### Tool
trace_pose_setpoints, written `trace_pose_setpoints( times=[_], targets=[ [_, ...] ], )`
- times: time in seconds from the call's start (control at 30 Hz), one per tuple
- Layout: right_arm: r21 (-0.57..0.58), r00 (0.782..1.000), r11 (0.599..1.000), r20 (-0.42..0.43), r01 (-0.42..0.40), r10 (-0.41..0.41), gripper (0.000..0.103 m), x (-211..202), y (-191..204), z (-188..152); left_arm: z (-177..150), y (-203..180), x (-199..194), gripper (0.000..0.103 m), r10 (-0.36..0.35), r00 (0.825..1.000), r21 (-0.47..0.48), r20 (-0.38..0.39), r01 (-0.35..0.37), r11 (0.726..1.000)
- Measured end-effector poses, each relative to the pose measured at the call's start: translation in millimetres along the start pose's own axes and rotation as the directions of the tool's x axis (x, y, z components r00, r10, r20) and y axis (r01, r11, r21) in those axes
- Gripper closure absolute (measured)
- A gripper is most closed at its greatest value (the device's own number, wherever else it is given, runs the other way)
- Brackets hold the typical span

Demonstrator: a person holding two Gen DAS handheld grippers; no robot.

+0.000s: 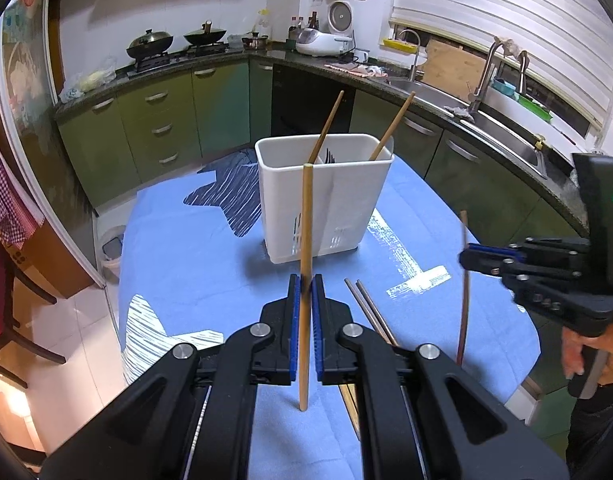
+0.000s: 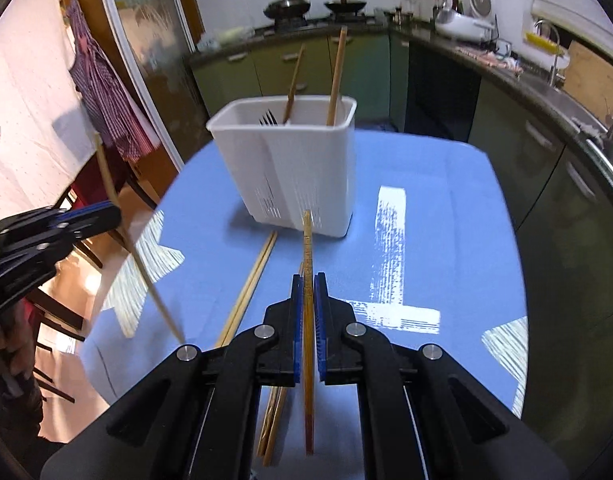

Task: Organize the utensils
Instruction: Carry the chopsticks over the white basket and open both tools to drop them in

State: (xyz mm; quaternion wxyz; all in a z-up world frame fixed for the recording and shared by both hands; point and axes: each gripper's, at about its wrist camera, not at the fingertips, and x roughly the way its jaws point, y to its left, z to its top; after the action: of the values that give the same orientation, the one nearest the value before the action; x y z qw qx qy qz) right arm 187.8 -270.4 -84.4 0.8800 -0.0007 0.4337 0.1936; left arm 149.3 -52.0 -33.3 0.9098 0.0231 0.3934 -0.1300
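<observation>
From the left wrist view, the left gripper (image 1: 305, 286) has its blue ridged pads squeezed tight on a pale round wooden chopstick (image 1: 305, 248) that stands almost straight up; past it, the white plastic holder (image 1: 322, 204) with slots near its bottom sits on the blue cloth table (image 1: 194, 248), with two wooden chopsticks and dark fork tips poking out; two thin sticks (image 1: 366, 304) lie flat just right of the pads; far right, the right gripper (image 1: 466, 258) pinches a darker brown chopstick (image 1: 464, 288). From the right wrist view, the right gripper (image 2: 309, 288) is clamped on that carved brown chopstick (image 2: 307, 248); a pale pair (image 2: 252, 280) lies on the cloth to its left.
</observation>
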Motion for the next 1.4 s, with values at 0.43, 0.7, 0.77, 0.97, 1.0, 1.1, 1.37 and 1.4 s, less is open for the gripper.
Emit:
trace_pose_setpoints(
  times=[0.43, 0.7, 0.77, 0.97, 1.0, 1.1, 1.37, 1.4],
  targets=[
    [0.007, 0.996, 1.0, 0.085, -0.019, 0.018, 0.097, -45.8, -5.2, 6.1, 13.4, -3.3, -19.8, 0.097, 0.015, 0.999, 0.016, 0.047, -0.016, 1.0],
    [-0.022, 0.977, 0.999, 0.208, -0.042, 0.046, 0.097, -95.4, 4.5, 47.2, 50.0, -3.4, -43.9, 0.097, 0.024, 0.994, 0.022, 0.111, -0.026, 0.999],
    [-0.033, 0.971, 0.998, 0.232, -0.047, 0.053, 0.097, -108.2, 6.9, 60.9, 60.7, -4.2, -51.6, 0.097, 0.025, 0.991, 0.026, 0.131, -0.029, 0.999],
    [-0.07, 0.962, 0.997, 0.269, -0.039, 0.057, 0.097, -132.8, 18.2, 96.0, 102.9, -11.1, -77.4, 0.097, 0.038, 0.974, 0.041, 0.221, -0.048, 0.998],
    [-0.075, 0.96, 0.997, 0.273, -0.037, 0.056, 0.097, -135.3, 20.0, 101.8, 111.5, -12.2, -81.5, 0.097, 0.04, 0.97, 0.041, 0.239, -0.051, 0.998],
    [-0.083, 0.957, 0.996, 0.286, -0.034, 0.056, 0.097, -141.2, 22.5, 117.2, 130.3, -14.6, -88.3, 0.097, 0.047, 0.96, 0.042, 0.276, -0.061, 0.997],
    [-0.082, 0.95, 0.996, 0.304, -0.043, 0.066, 0.097, -141.4, 23.5, 151.7, 164.8, -10.7, -59.9, 0.097, 0.066, 0.948, 0.005, 0.312, -0.071, 0.997],
    [-0.083, 0.951, 0.996, 0.302, -0.042, 0.065, 0.097, -139.6, 23.7, 153.9, 168.2, -8.2, -50.9, 0.097, 0.068, 0.948, -0.002, 0.31, -0.071, 0.998]
  ],
)
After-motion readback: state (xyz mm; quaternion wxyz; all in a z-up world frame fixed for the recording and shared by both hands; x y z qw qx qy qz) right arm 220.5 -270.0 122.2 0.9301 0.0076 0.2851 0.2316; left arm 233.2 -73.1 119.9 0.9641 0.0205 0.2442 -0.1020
